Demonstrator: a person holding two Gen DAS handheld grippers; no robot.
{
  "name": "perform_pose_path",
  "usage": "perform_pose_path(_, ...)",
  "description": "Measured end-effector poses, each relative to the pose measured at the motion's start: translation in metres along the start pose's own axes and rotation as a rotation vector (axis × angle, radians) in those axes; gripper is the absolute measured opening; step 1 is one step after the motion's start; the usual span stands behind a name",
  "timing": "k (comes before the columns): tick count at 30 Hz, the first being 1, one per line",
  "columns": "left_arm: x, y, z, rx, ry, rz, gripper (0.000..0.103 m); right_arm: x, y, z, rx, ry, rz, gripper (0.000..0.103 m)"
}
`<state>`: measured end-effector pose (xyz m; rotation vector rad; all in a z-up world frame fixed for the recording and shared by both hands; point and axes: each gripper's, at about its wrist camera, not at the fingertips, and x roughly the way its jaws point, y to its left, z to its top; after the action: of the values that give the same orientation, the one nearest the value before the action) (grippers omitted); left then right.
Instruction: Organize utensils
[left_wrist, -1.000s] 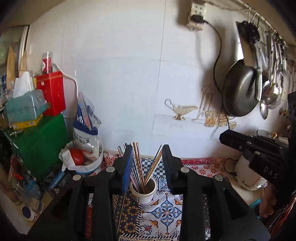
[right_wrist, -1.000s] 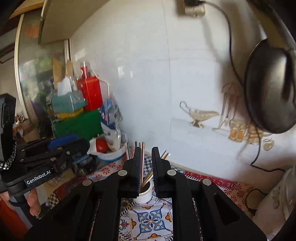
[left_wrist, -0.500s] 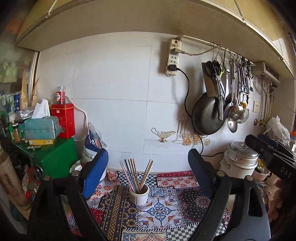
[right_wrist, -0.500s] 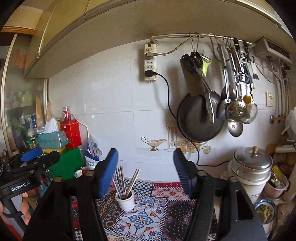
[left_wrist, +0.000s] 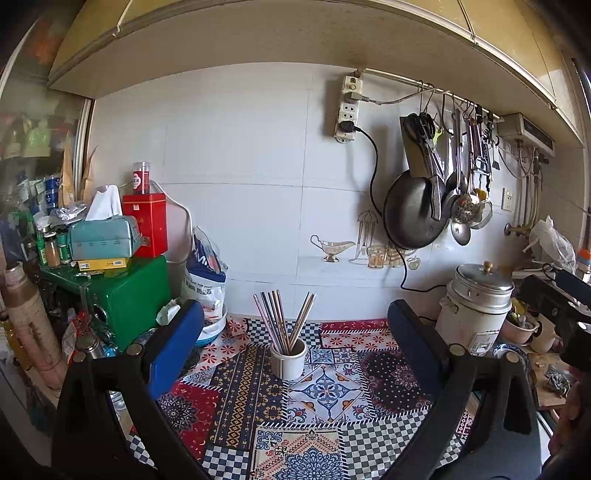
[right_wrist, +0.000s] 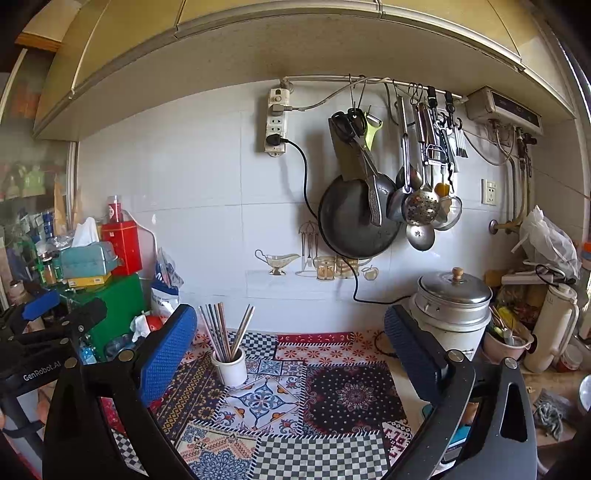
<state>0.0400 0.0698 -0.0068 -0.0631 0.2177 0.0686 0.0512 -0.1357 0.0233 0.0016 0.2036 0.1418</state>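
Both grippers, left gripper (left_wrist: 291, 354) and right gripper (right_wrist: 288, 350), gape wide and empty; chopsticks (left_wrist: 283, 320) stand near-upright in a white cup (left_wrist: 288, 358) on the counter, far ahead, nearer the left gripper.

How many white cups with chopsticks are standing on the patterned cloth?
1. The white cup stands near the middle of the patterned cloth. Another could be hidden behind the fingers.
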Motion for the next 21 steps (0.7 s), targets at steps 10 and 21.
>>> perform_pose_path(10, -0.014, 0.000, -0.004, 0.014, -0.005, -0.001, 0.101, -0.012, 0.008, -0.009, -0.004, 0.001, 0.014, 0.101)
perform_pose_path(21, -0.018, 0.002, -0.003, 0.023, -0.016, 0.006, 0.101, -0.012, 0.015, -0.010, 0.000, 0.006, 0.036, 0.101)
